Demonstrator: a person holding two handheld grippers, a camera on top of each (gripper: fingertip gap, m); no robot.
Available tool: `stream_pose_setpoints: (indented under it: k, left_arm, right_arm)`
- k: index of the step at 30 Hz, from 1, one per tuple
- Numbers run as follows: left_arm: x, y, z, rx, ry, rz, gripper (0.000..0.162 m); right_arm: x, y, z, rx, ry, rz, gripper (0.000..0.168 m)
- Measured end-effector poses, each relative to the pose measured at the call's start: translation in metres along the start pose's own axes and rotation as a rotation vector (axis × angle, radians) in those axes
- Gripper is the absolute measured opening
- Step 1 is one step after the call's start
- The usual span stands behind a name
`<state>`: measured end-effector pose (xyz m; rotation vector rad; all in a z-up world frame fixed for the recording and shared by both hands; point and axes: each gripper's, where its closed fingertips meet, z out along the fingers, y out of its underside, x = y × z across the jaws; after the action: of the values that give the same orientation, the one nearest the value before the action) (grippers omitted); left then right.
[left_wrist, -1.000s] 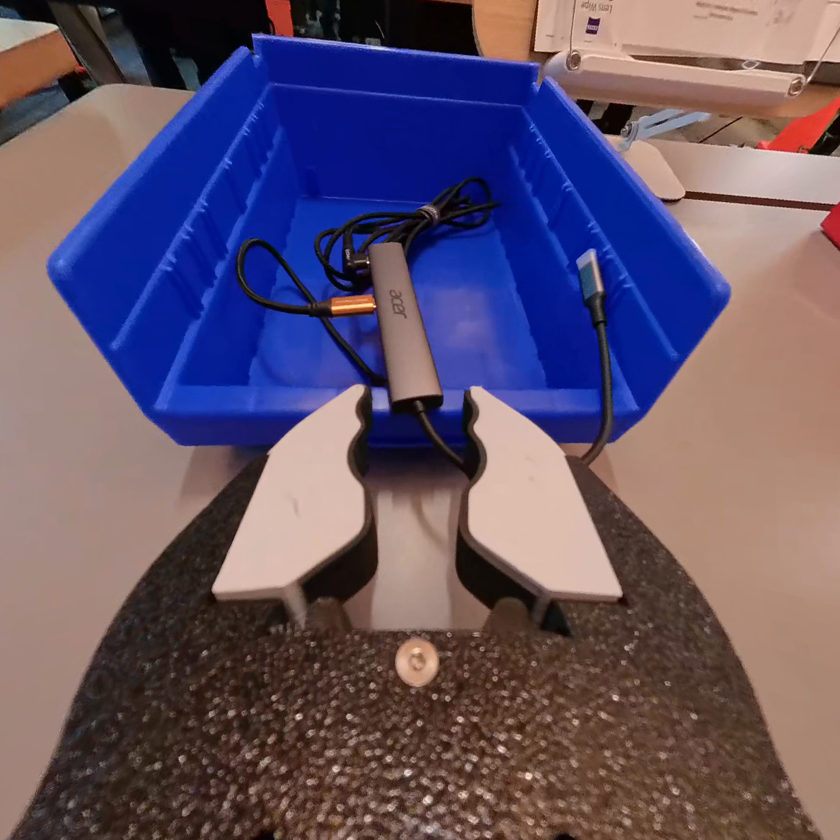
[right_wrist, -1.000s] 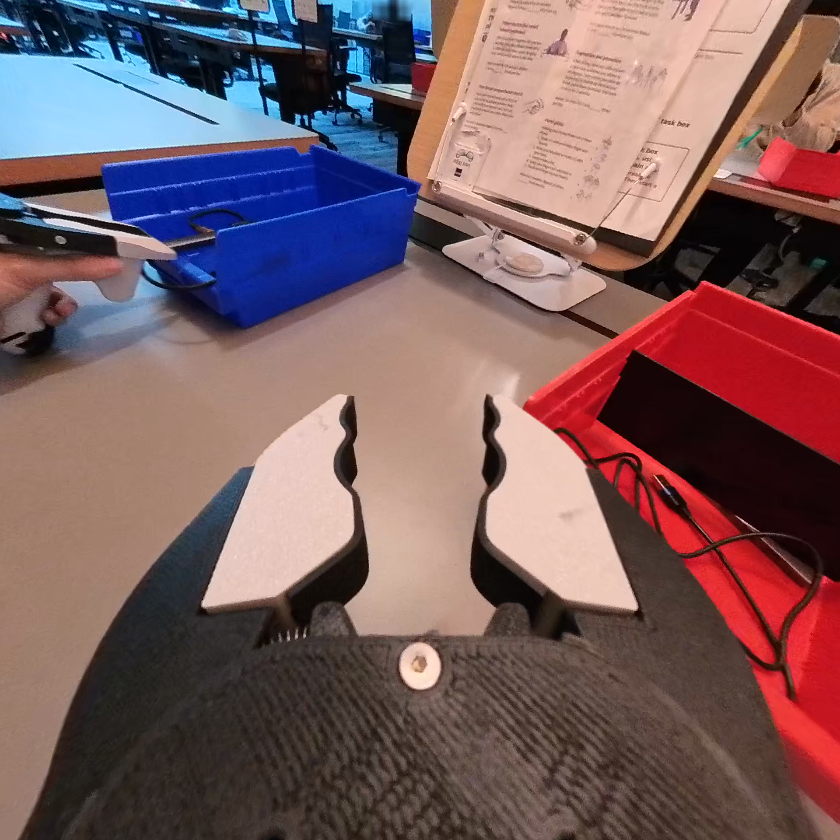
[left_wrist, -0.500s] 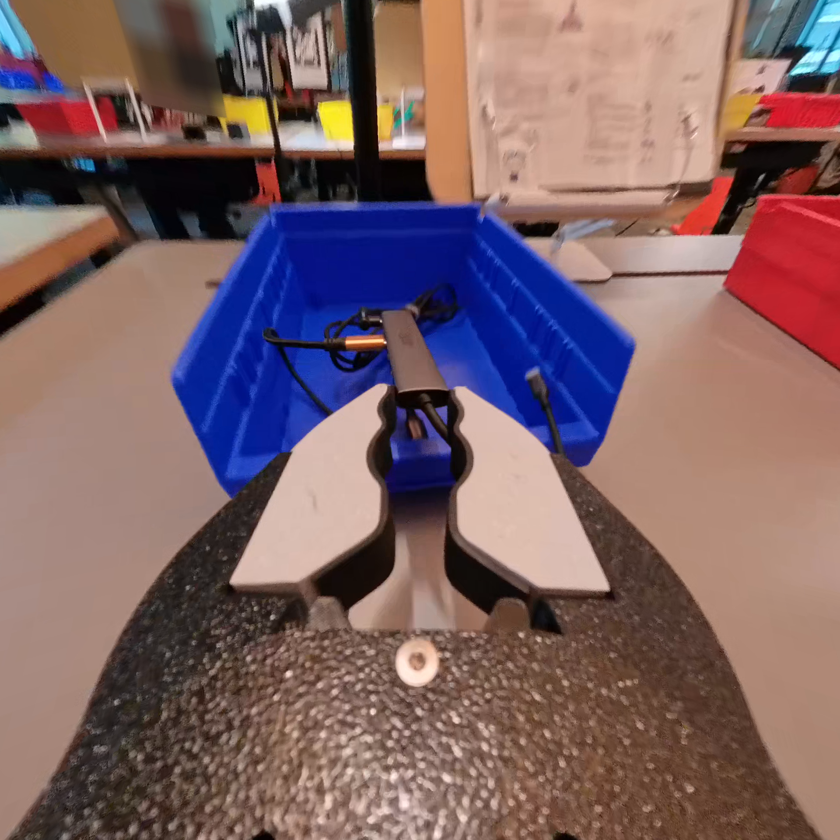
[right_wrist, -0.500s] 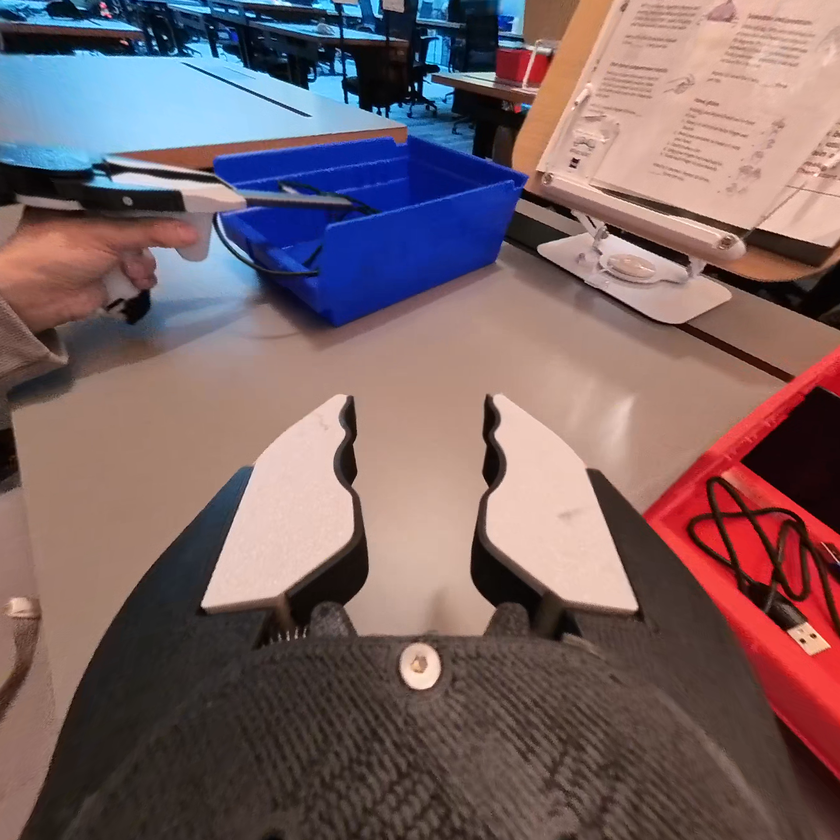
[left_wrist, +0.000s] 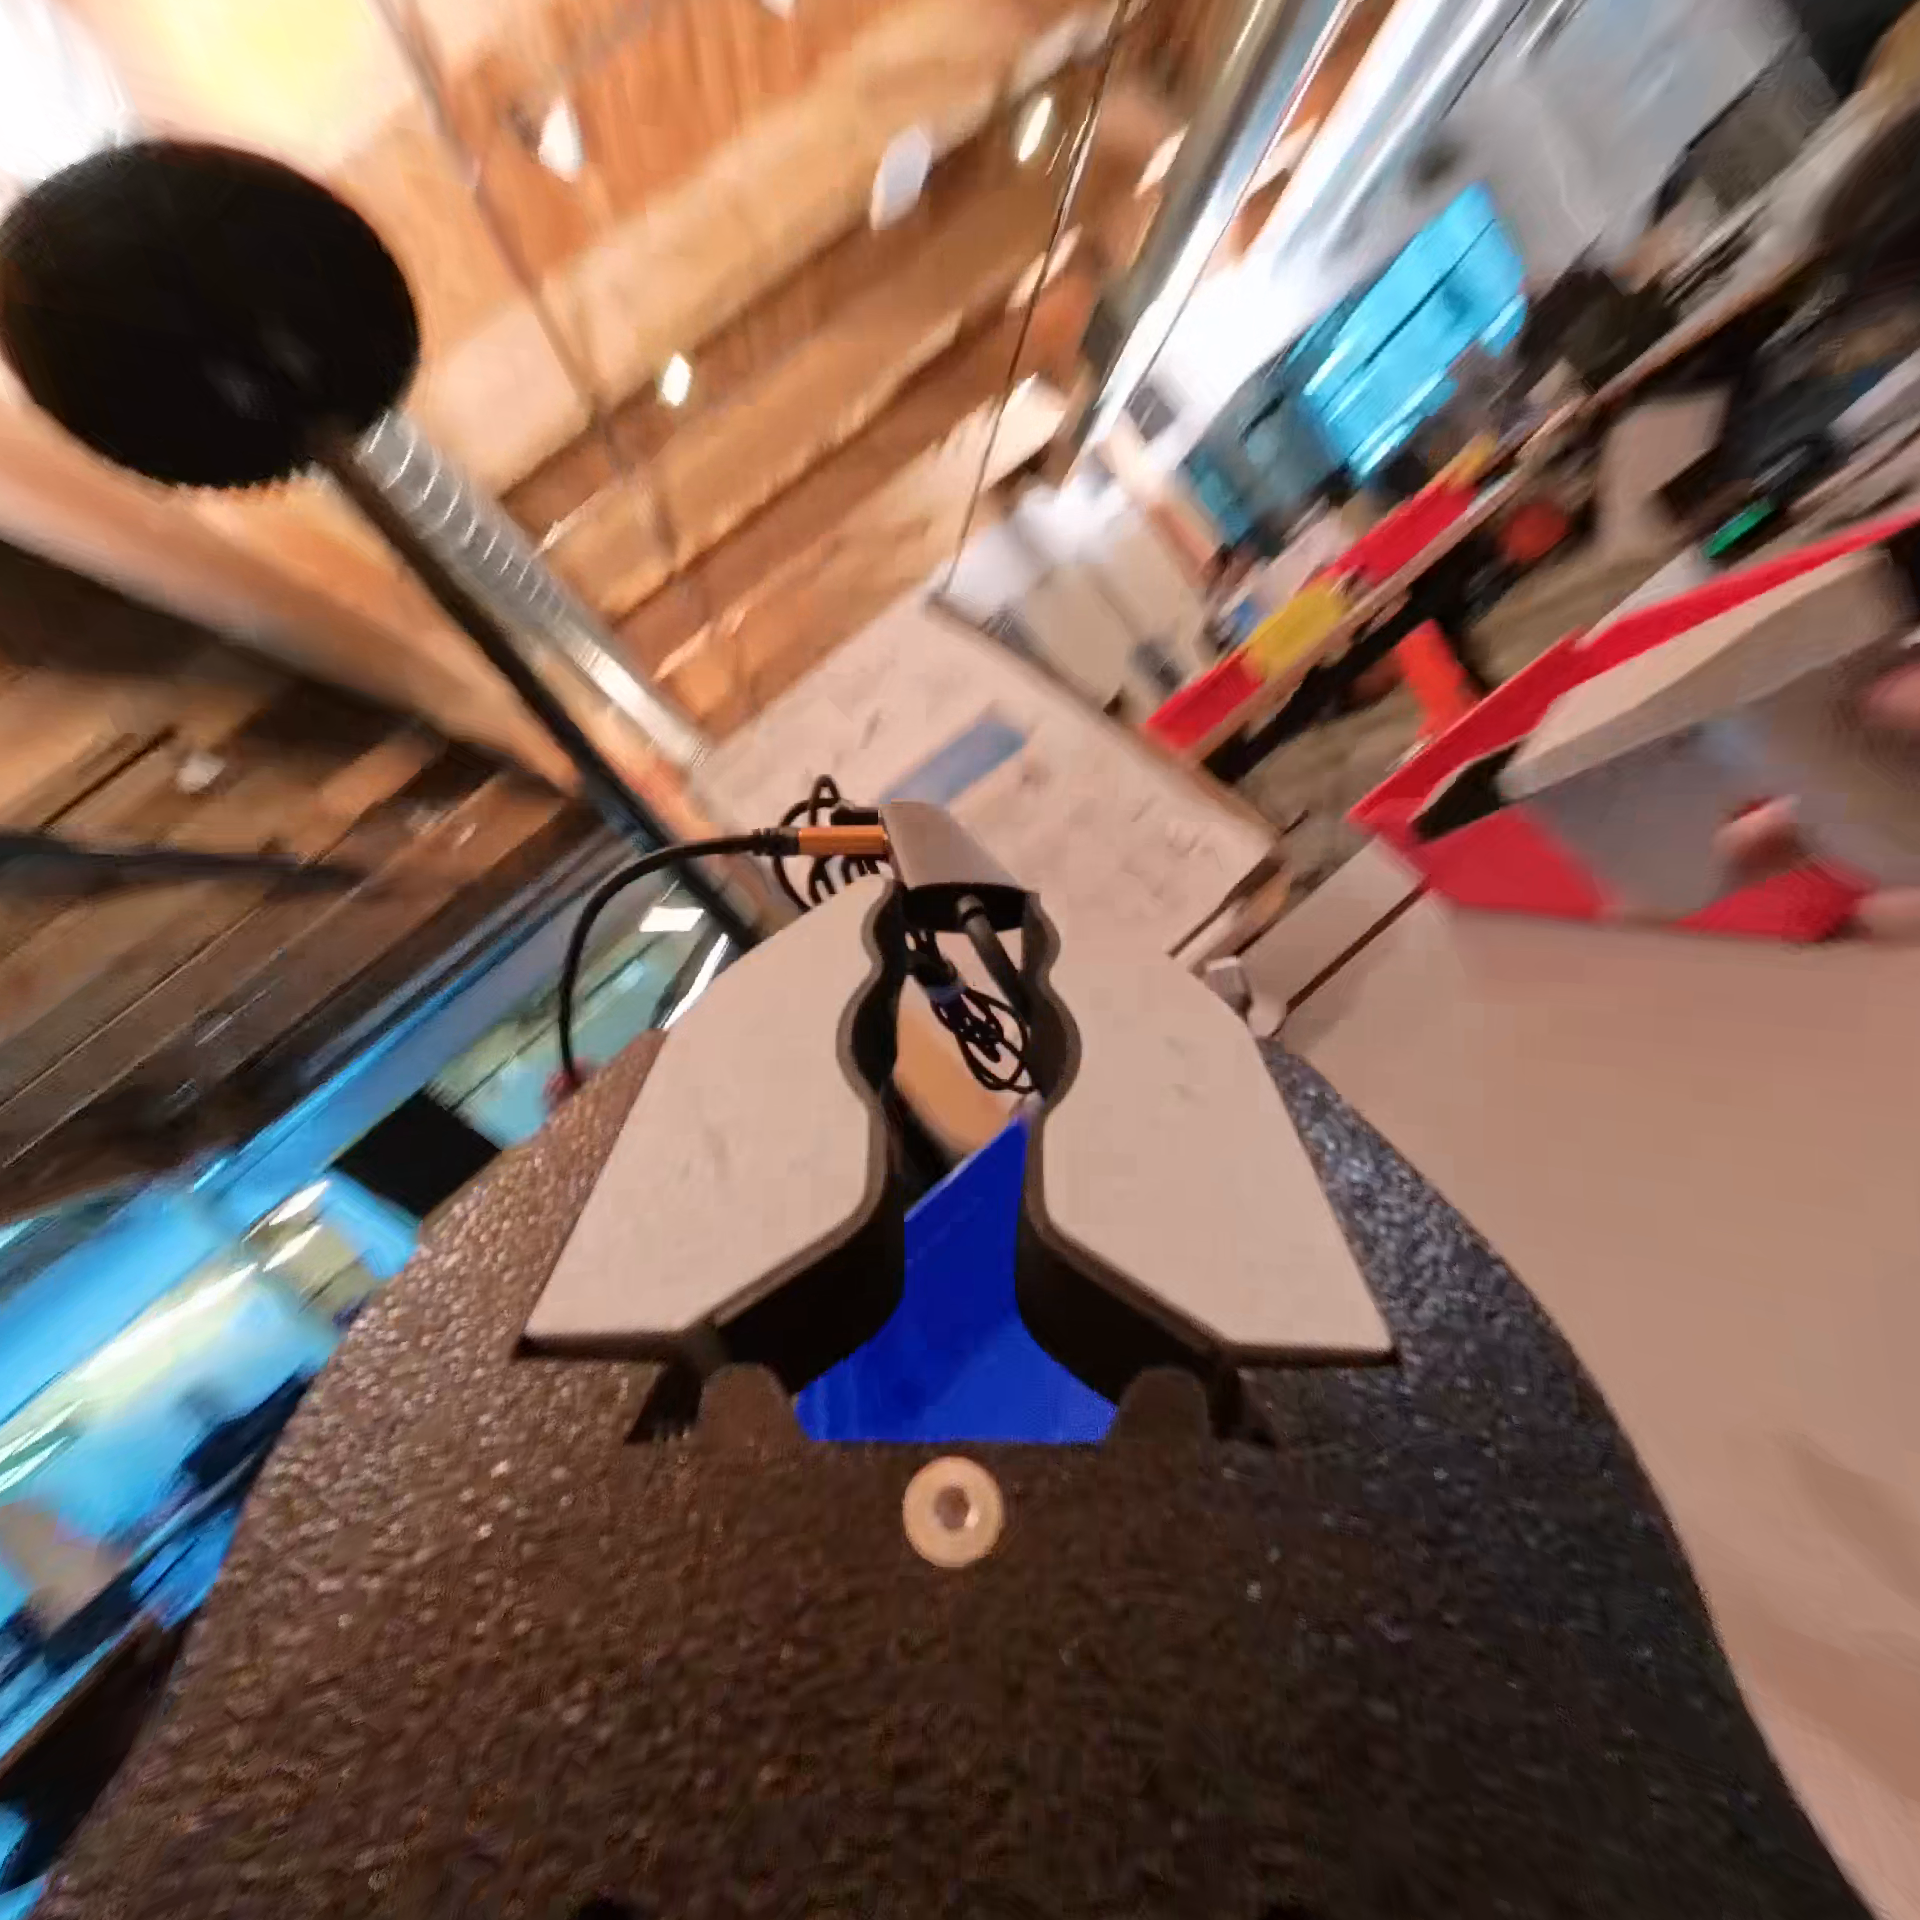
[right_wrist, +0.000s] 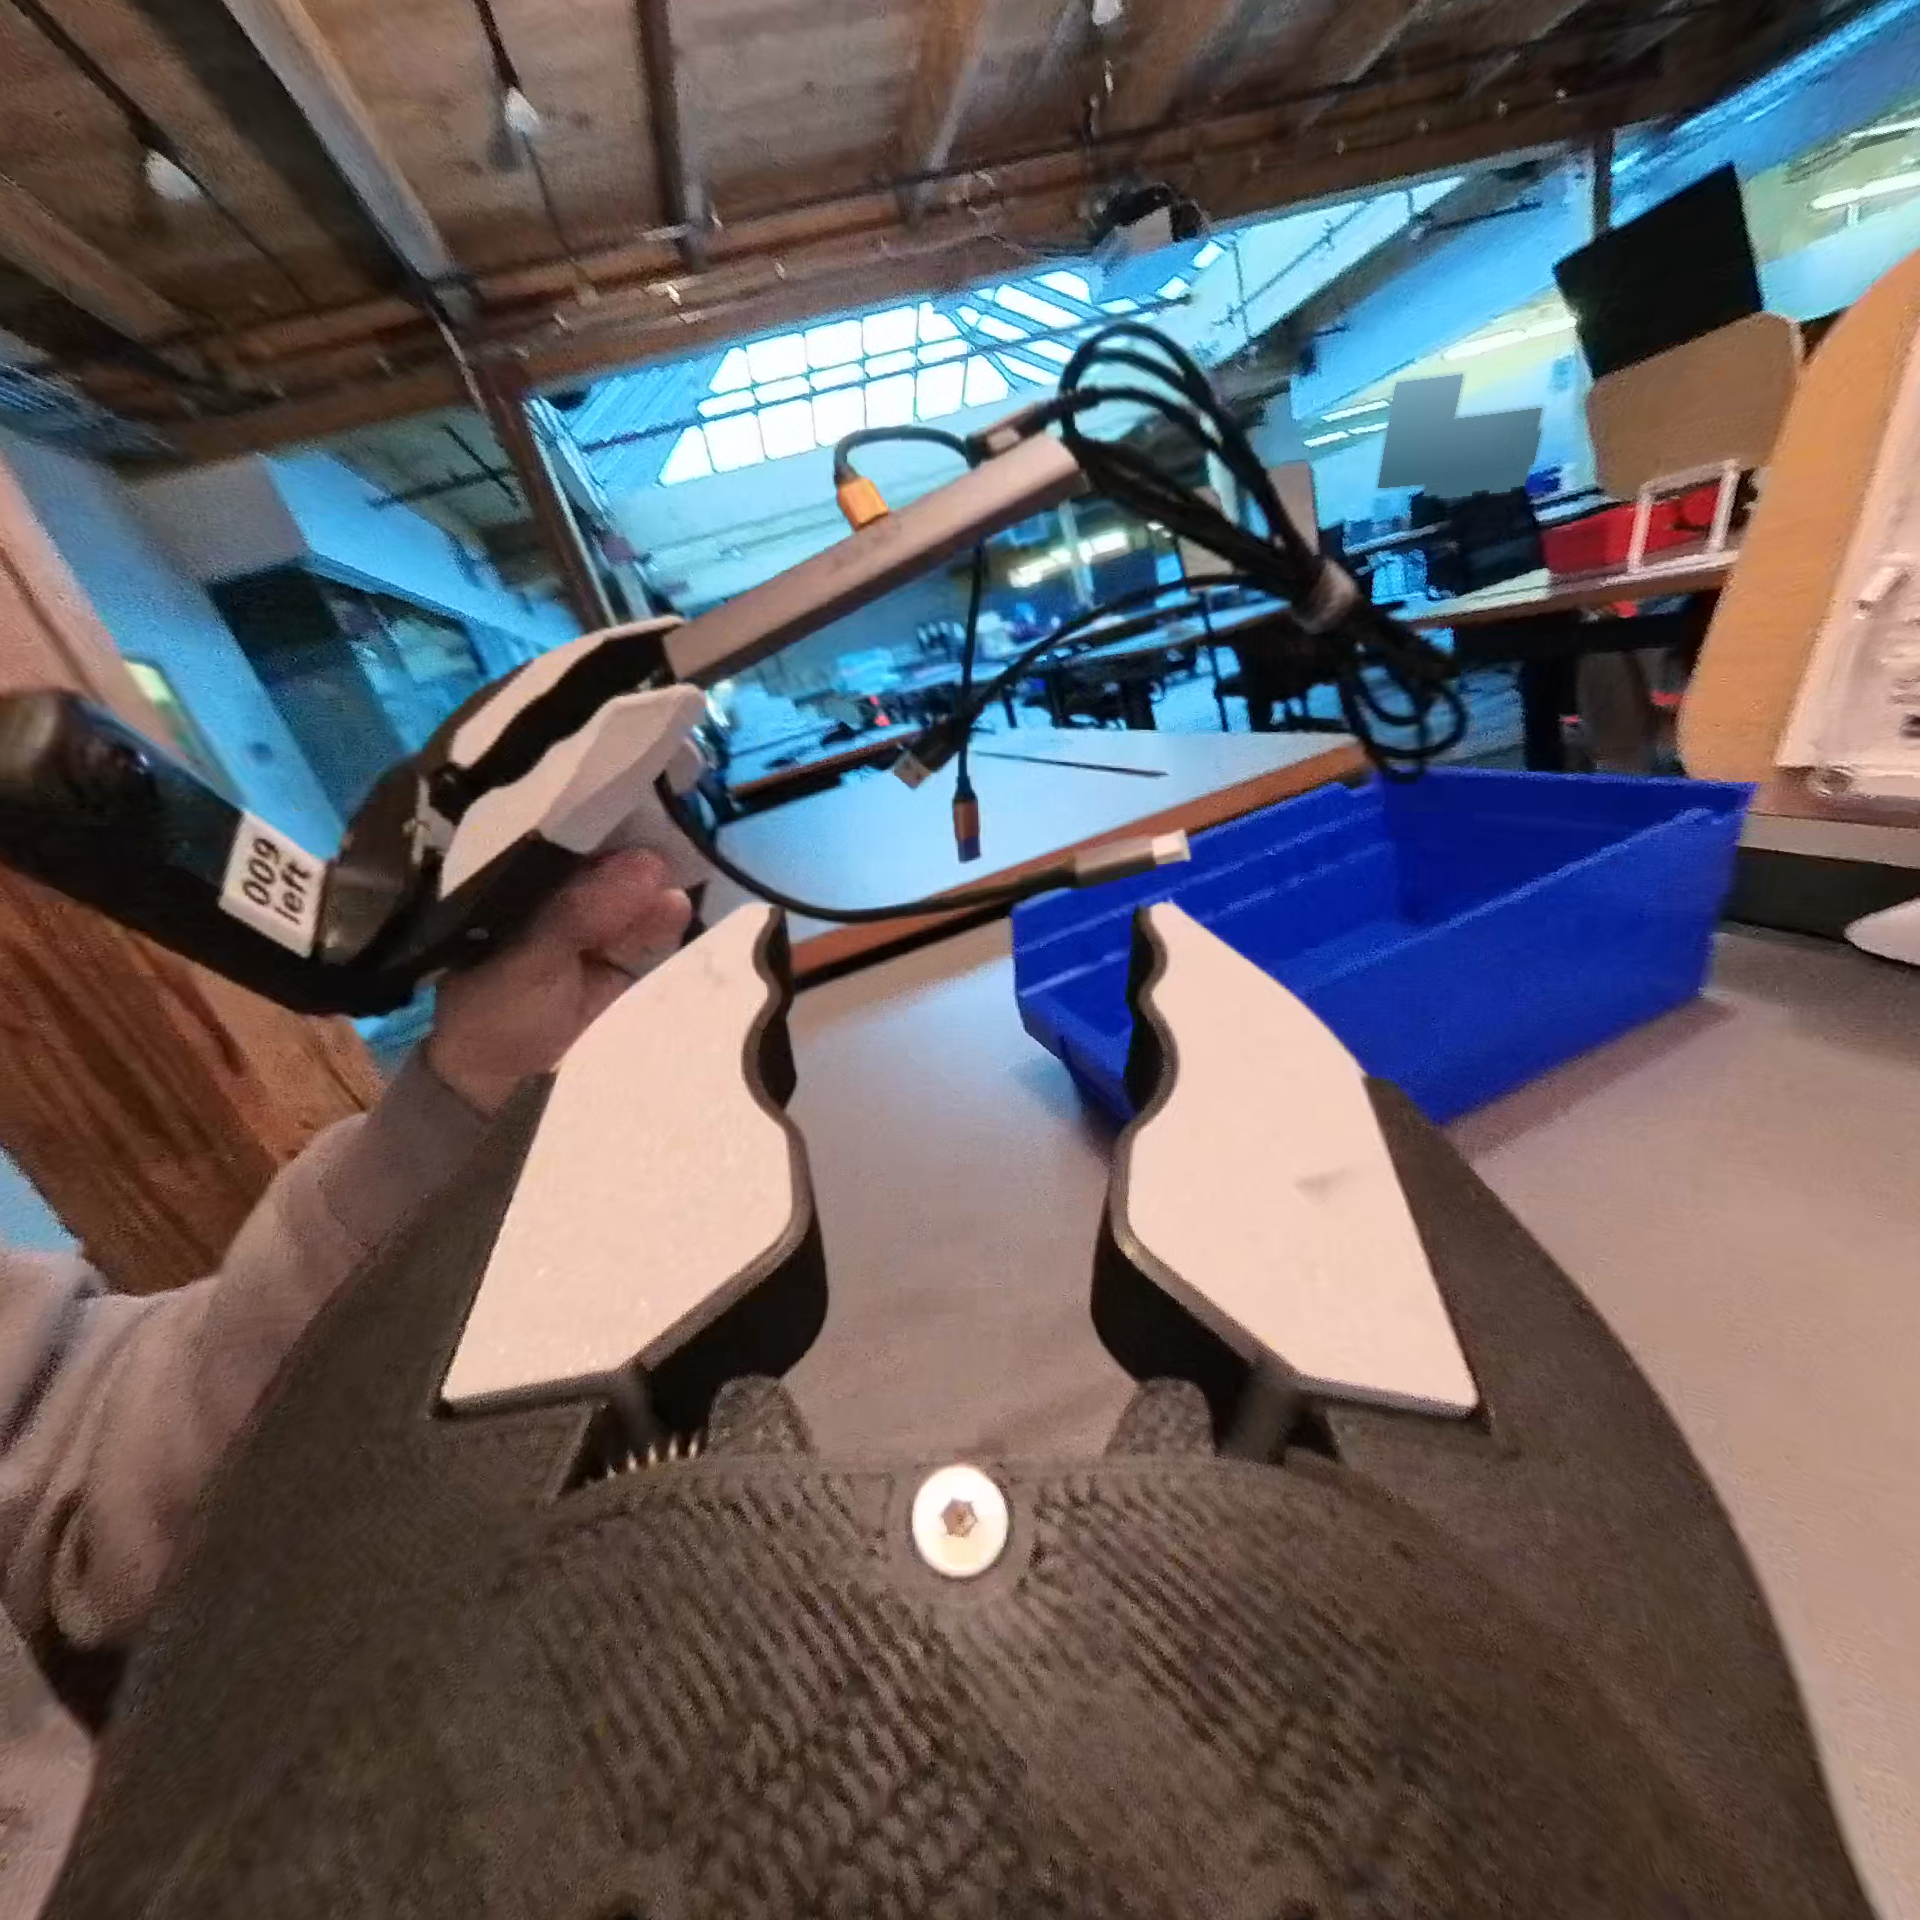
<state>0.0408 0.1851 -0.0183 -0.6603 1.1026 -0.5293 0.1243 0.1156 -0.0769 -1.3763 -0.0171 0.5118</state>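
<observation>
The grey USB hub (left_wrist: 948, 860) is pinched by its near end between the tips of your left gripper (left_wrist: 961, 914), whose fingers (left_wrist: 748, 1132) are closed tight on it, and it sticks out forward past them, raised in the air. A short lead with a grey plug (right_wrist: 1127, 858) hangs below those fingers. An orange-collared plug (left_wrist: 836, 840) sits in the hub's side, left of the fingertips, and a bundled black cable (right_wrist: 1262, 540) dangles from the far end. Beneath the same fingers, through the gap, you see a slice of the blue bin (left_wrist: 951, 1320). Your right gripper (right_wrist: 961, 1023) is empty, fingers (right_wrist: 644, 1174) spread wide above the grey table (right_wrist: 940, 1195). Just beyond its right finger sits the blue bin (right_wrist: 1455, 956); up and left of its left finger, your left hand (right_wrist: 556, 966) holds the left gripper (right_wrist: 665, 675) aloft.
</observation>
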Motion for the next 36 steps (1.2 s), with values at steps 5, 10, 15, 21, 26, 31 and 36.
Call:
stream_pose_setpoints:
  k: [5, 10, 15, 21, 26, 31, 36]
  left_arm:
    - [0.029, -0.065, -0.017, 0.292, 0.259, -0.19, 0.021]
    - [0.082, -0.058, -0.013, 0.31, 0.532, -0.267, 0.02]
    - [0.123, -0.037, -0.003, 0.279, 0.648, -0.357, 0.021]
    - [0.132, -0.014, -0.003, 0.253, 0.672, -0.335, 0.021]
    - [0.135, -0.013, -0.01, 0.282, 0.718, -0.33, 0.021]
    - [0.147, -0.005, -0.007, 0.233, 0.74, -0.358, 0.021]
    - [0.142, -0.01, -0.007, 0.197, 0.887, -0.874, 0.032]
  right_arm:
    - [-0.034, -0.03, -0.007, 0.128, -0.178, 0.118, 0.061]
    - [-0.023, -0.024, -0.035, 0.135, -0.116, 0.172, 0.052]
    - [0.0, -0.003, -0.056, 0.109, -0.068, 0.233, 0.02]
    - [0.004, 0.005, -0.056, 0.152, -0.115, 0.399, 0.04]
    - [0.024, 0.007, -0.053, 0.298, -0.114, 0.675, 0.032]
    - [0.027, 0.002, -0.06, 0.385, -0.189, 0.672, 0.014]
    - [0.006, -0.015, -0.069, 0.366, -0.341, 0.401, 0.011]
